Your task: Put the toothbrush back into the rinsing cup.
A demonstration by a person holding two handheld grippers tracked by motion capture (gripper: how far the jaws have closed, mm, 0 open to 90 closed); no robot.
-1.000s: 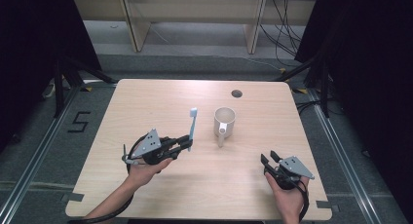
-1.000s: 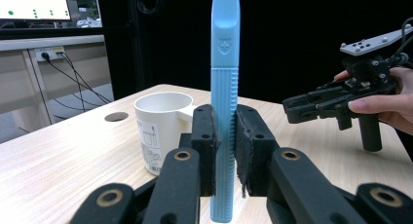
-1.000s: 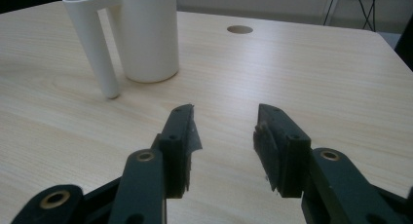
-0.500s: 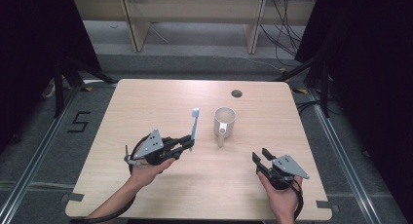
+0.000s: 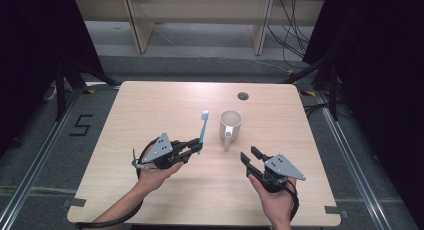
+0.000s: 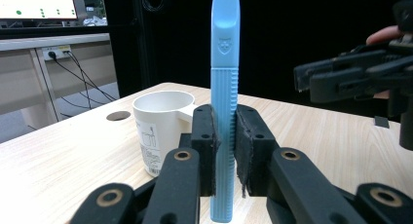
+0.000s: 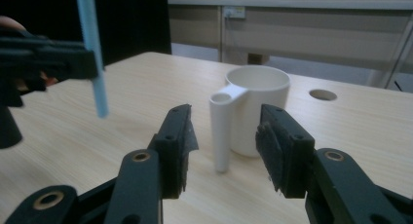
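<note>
Nearest the person's edge of the table [image 5: 150,205], two hand-held grippers are seen, one per hand. The right gripper [image 5: 251,156] is held low over the bare wood with its jaws apart and nothing between them; they have just been opening further, and in the right gripper view they frame the handle of the cup [image 7: 251,107] from a short way off. The left gripper [image 6: 225,151] is clamped on the lower part of a blue toothbrush [image 6: 224,87], which is held upright with its head uppermost, clear of the tabletop and just beside the cup on the person's left.

Further back, one white cup [image 5: 230,126] stands upright near the table's middle, its tubular handle turned toward the person. Beyond it, one round cable hole [image 5: 243,96] is cut into the tabletop.

Several slips could be expected from here. If the right jaws are brought in off-line, the cup's handle could be struck and the cup pushed away or tipped, since nothing steadies it. If the toothbrush is lowered before the cup is steadied, its tip could catch the rim and knock the cup over. The narrow, smooth handle is pinched at one spot only, so it could pivot between the pads.

Counted: two grippers, one toothbrush, one cup, one hole.
</note>
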